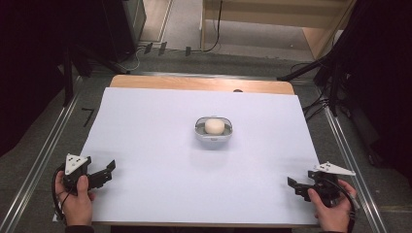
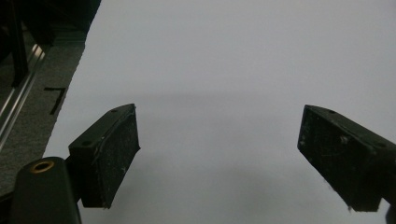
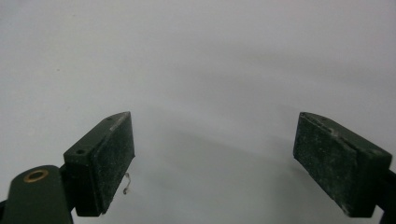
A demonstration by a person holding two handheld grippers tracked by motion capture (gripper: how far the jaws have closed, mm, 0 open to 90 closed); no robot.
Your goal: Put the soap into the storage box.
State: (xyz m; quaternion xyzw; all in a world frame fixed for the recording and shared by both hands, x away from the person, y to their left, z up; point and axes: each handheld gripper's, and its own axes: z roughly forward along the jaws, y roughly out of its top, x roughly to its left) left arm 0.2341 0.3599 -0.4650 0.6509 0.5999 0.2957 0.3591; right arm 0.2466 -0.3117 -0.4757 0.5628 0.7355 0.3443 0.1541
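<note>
A small grey-white dish [image 1: 214, 136] sits near the middle of the white sheet [image 1: 160, 145], with a round cream-coloured lump [image 1: 214, 126] in it. My left gripper [image 1: 108, 170] rests at the sheet's near left corner, held in a hand, far from the dish. Its jaws stand wide apart over bare sheet [image 2: 219, 140], nothing between them. My right gripper [image 1: 294, 186] rests at the near right corner, also held in a hand. Its jaws are equally wide apart over bare sheet [image 3: 210, 144] and hold nothing.
The white sheet covers a wooden table [image 1: 194, 82] whose far edge shows as a bare strip. Metal rails [image 1: 43, 145] run along both sides on the grey floor. Black stand legs [image 1: 311, 68] and dark equipment [image 1: 121, 24] stand beyond the far corners.
</note>
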